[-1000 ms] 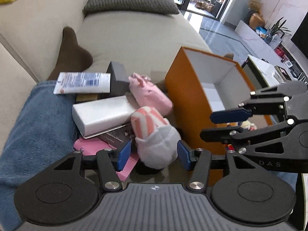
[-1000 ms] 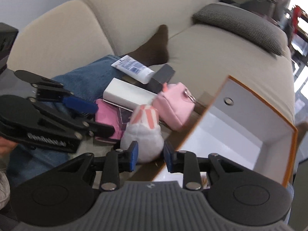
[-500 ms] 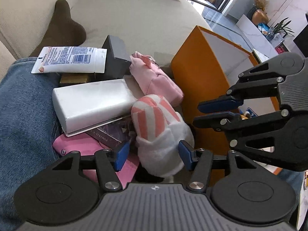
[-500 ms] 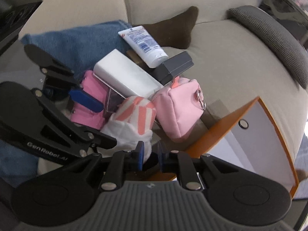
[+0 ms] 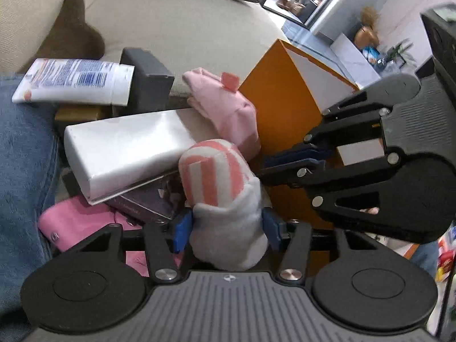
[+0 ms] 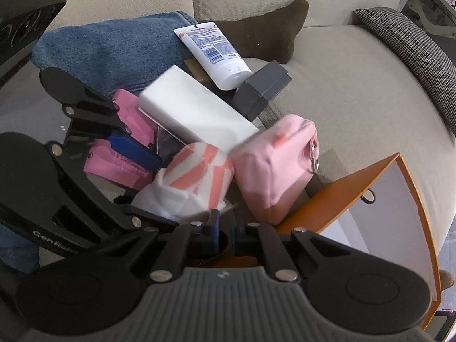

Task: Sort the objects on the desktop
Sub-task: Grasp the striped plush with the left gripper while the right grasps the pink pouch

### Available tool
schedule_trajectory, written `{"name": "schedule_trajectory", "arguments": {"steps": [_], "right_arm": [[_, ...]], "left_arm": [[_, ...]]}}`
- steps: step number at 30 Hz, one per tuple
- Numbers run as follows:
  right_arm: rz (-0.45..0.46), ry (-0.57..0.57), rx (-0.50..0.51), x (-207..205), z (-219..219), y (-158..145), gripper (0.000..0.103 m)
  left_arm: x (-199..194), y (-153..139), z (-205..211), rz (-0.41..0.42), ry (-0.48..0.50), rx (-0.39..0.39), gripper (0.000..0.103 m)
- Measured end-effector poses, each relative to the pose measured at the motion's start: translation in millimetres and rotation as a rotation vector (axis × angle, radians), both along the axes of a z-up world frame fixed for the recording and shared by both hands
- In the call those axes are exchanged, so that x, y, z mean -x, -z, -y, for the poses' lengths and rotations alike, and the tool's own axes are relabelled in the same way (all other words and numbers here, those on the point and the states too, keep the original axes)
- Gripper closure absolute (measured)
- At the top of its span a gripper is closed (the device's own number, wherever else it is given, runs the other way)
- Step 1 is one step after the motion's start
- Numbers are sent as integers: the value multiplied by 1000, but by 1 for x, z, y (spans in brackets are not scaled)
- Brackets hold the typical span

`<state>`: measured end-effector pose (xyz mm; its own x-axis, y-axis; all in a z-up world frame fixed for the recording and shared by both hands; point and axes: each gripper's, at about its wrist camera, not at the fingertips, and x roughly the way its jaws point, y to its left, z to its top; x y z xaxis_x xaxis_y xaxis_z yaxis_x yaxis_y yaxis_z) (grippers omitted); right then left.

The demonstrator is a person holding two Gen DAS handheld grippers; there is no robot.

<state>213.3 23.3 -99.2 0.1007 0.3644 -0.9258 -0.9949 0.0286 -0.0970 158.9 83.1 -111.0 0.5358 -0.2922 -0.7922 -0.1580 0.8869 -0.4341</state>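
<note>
Over the last second the left gripper (image 5: pixel 226 226) sank around the striped sock roll (image 5: pixel 219 188), jaws closing, pads reaching its sides. The right gripper (image 6: pixel 225 229) closed empty beside the orange box (image 6: pixel 336 199), so lifting the roll probably came next.

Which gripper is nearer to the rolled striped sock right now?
Left. The left gripper has the striped sock between its fingers, closing on its white end. The right gripper is shut just beside it, holding nothing visible.

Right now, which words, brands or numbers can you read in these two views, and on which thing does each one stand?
"Vaseline": top of the white lotion tube; its small print and barcode are too small to read.
"GenRobo", cut off at the edge: side of the left gripper.
Pale lettering on the dark purple box: blurred, unreadable.
Nothing else bears readable text.
</note>
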Motion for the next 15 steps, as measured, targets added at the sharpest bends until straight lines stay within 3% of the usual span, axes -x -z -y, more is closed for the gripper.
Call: {"name": "schedule_trajectory", "arguments": {"steps": [9,12,15], "right_arm": [[-30,52,-17,-4,2,-15,92],[-27,89,-40,-10,-3,-30,92],[-30,146,-64,-22,-15,-42,79]], "left_arm": [[28,-28,-19,29,-46,-16,50],[39,-47,-30,52,-68,-72,50],[42,-67,-41,68,-91,-118,50]]}}
